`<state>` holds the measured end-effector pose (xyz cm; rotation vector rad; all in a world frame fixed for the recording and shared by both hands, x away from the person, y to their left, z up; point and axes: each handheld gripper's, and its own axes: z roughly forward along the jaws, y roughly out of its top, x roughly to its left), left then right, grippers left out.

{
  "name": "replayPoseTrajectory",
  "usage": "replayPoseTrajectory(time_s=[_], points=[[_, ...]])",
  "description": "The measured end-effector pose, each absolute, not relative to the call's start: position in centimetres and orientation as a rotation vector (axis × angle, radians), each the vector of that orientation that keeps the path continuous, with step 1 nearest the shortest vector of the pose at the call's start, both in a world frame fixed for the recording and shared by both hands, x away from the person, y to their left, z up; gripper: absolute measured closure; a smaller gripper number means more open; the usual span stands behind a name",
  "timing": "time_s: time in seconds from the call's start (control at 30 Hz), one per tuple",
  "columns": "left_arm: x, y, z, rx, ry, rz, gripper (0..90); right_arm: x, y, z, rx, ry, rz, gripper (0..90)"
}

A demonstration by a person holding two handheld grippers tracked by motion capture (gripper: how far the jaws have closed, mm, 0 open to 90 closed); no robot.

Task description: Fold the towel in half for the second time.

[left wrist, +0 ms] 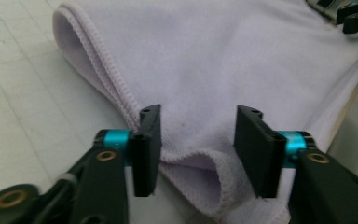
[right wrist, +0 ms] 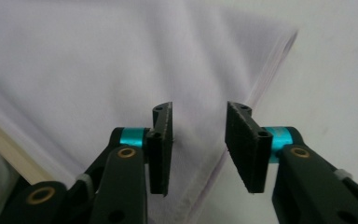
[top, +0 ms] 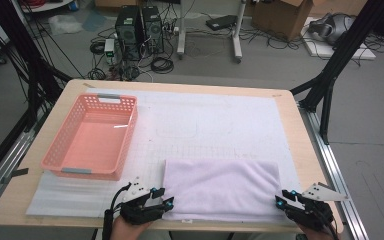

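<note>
Straddling the folded towel's [top: 221, 187] near corners, the left tool [top: 167, 202] and right tool [top: 280, 200] are sitting spread, unpinched; its long axis is running between them.

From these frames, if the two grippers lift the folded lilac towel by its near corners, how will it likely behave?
The towel is probably floppy: its hemmed corner already buckles between the left gripper jaws. Likely light, being thin cloth. The folded layers may separate and sag, since the edges lie loose by the right gripper.
</note>
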<state>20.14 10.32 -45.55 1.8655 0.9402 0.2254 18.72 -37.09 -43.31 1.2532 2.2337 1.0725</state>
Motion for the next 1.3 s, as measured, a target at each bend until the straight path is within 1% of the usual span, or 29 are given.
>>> replayPoseTrajectory(time_s=[0.07,0.1,0.17,0.33,0.43,0.5,0.53,0.57,0.6,0.63,0.67,0.8,0.9,1.1,1.3], points=[[19.9,10.1,-45.4,1.884,0.942,0.243,75.3,18.7,-37.1,-43.9,1.242,2.264,1.043,80.7],[19.8,10.1,-45.3,1.883,0.94,0.252,81.4,18.7,-37.1,-43.8,1.246,2.261,1.046,83.5],[19.6,10.2,-44.9,1.869,0.929,0.255,83.8,18.6,-37.1,-43.6,1.254,2.256,1.054,85.1],[18.8,11.1,-43.5,1.798,0.904,0.221,84.5,17.6,-37.7,-42.0,1.247,2.222,1.128,85.8],[18.2,11.4,-43.7,1.809,0.895,0.205,84.5,16.9,-37.9,-41.5,1.257,2.22,1.135,85.7],[18.1,11.5,-44.1,1.814,0.898,0.191,83.0,16.6,-38.0,-41.9,1.281,2.241,1.12,84.2],[18.2,11.5,-44.2,1.805,0.904,0.181,79.5,16.6,-38.0,-42.3,1.287,2.25,1.103,79.9],[18.4,11.6,-44.2,1.792,0.912,0.182,71.8,16.7,-37.9,-42.5,1.302,2.248,1.077,72.0],[18.5,11.8,-44.1,1.767,0.928,0.192,60.4,16.8,-38.0,-42.7,1.314,2.225,1.064,66.4],[18.6,11.9,-44.0,1.753,0.93,0.206,50.6,16.8,-38.2,-42.6,1.333,2.194,1.077,64.4],[18.7,12.0,-43.9,1.742,0.924,0.225,48.1,16.9,-38.4,-42.5,1.33,2.174,1.094,62.8],[19.5,12.3,-43.5,1.709,0.939,0.266,47.0,17.1,-38.8,-42.1,1.316,2.102,1.126,61.1],[20.4,12.3,-43.4,1.683,0.962,0.271,48.0,17.7,-38.6,-42.3,1.301,2.083,1.127,60.9],[22.8,12.0,-43.3,1.694,0.989,0.276,48.4,19.3,-37.9,-42.1,1.248,2.08,1.134,60.9],[25.7,11.3,-43.4,1.729,0.977,0.239,48.9,21.6,-37.3,-42.2,1.234,2.103,1.151,69.6]])
